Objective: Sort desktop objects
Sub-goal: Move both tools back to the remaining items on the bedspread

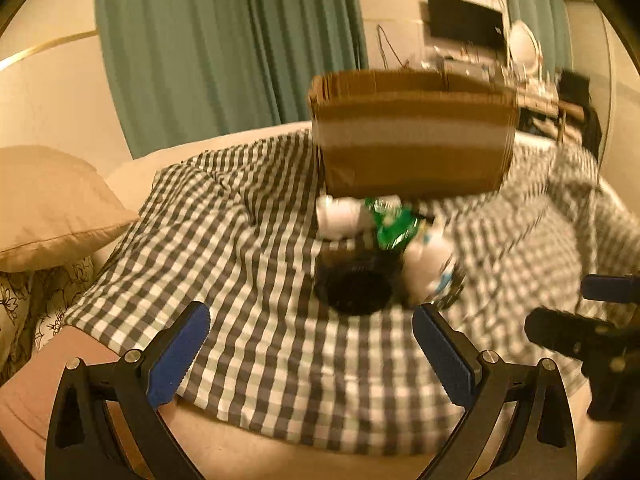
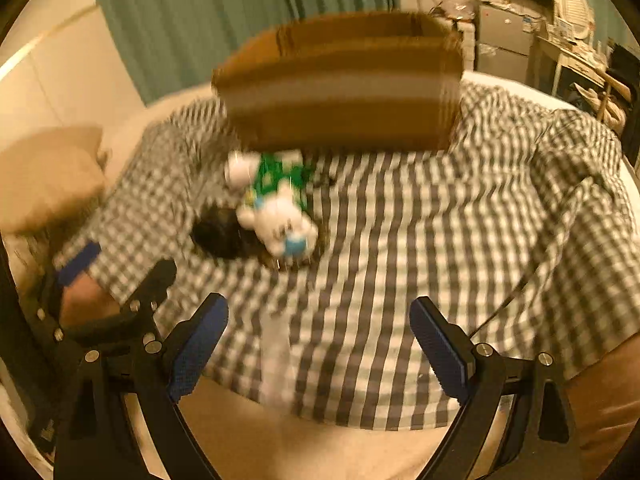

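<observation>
A bed fills both views, covered by a grey-and-white checked blanket (image 1: 260, 264) that lies under and ahead of both pairs of tongs. Beyond it, far ahead of the tongs, hang green curtains (image 1: 208, 48), and a beige pillow (image 1: 52, 208) rests on the bed well off to the left of the left tongs.

A brown cardboard box (image 1: 412, 136) with a pale band across its side stands open-topped on the blanket, straight ahead of the left tongs and ahead and slightly left of the right tongs. Both views are blurred around it.

Just in front of the box, between it and the tongs, lies a small heap of things: a white plush toy (image 2: 280, 220) with a blue patch, a green crinkled packet (image 1: 394, 224) touching it, a white roundish object (image 1: 340, 216) beside the packet, and a dark round object (image 1: 352, 288) nearest the tongs. Blur hides what the last two are.

The left tongs (image 1: 312, 344) are spread wide with nothing between the blue pads. The right tongs (image 2: 318, 340) are likewise spread and empty, hovering above the blanket, beside the left ones.
</observation>
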Demonstrator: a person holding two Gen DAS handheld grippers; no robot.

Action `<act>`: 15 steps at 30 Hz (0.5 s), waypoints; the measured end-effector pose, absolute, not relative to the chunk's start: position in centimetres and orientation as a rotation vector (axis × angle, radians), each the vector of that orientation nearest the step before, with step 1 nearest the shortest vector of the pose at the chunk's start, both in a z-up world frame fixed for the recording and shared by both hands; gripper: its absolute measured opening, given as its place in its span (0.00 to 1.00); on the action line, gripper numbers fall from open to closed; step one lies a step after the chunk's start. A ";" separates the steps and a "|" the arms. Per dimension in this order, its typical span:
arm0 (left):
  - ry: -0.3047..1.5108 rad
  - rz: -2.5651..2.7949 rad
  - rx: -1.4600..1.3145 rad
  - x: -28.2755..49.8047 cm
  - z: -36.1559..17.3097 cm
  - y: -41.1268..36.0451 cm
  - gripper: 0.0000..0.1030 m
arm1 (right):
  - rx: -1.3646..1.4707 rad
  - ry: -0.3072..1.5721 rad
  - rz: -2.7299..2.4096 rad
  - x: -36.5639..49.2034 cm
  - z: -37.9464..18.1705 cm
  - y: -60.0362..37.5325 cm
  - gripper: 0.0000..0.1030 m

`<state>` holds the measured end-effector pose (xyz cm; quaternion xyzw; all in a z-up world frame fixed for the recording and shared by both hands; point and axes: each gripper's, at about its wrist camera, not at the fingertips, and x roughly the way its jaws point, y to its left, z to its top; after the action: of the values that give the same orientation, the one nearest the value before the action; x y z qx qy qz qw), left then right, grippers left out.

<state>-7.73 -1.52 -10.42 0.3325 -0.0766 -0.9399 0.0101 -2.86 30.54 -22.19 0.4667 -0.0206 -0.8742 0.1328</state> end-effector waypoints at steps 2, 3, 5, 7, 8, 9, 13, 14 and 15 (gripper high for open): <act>-0.210 -2.948 1.055 -7.8 -11.6 -1.9 1.00 | 1.382 -0.026 -2.508 -2.7 -23.4 30.0 0.90; -0.187 -2.956 1.061 -7.8 -11.9 -2.0 1.00 | 1.392 0.010 -2.500 -2.7 -23.9 29.7 0.89; -0.151 -2.961 1.091 -8.2 -12.7 -2.1 1.00 | 1.407 0.068 -2.476 -2.3 -24.6 29.0 0.85; -0.166 -2.944 1.104 -8.6 -13.0 -2.1 1.00 | 1.429 0.101 -2.437 -1.9 -25.5 28.4 0.83; -0.163 -2.942 1.108 -8.8 -13.1 -2.2 1.00 | 1.440 0.104 -2.420 -1.7 -25.9 28.2 0.82; -0.149 -2.936 1.111 -8.9 -13.1 -2.4 1.00 | 1.453 0.110 -2.406 -1.5 -26.2 28.0 0.82; -0.048 -2.931 1.127 -9.0 -13.3 -3.1 1.00 | 1.500 0.160 -2.349 -1.1 -27.6 26.9 0.72; -0.047 -2.930 1.128 -9.0 -13.4 -3.1 1.00 | 1.503 0.180 -2.349 -1.1 -27.7 26.7 0.69; -0.059 -2.928 1.126 -9.0 -13.5 -3.0 1.00 | 1.506 0.204 -2.354 -1.0 -27.8 26.5 0.69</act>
<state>-9.04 -2.99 -13.46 0.3590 -0.0189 -0.9332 0.0019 -1.02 26.54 -27.85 0.5298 0.0717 -0.8280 0.1690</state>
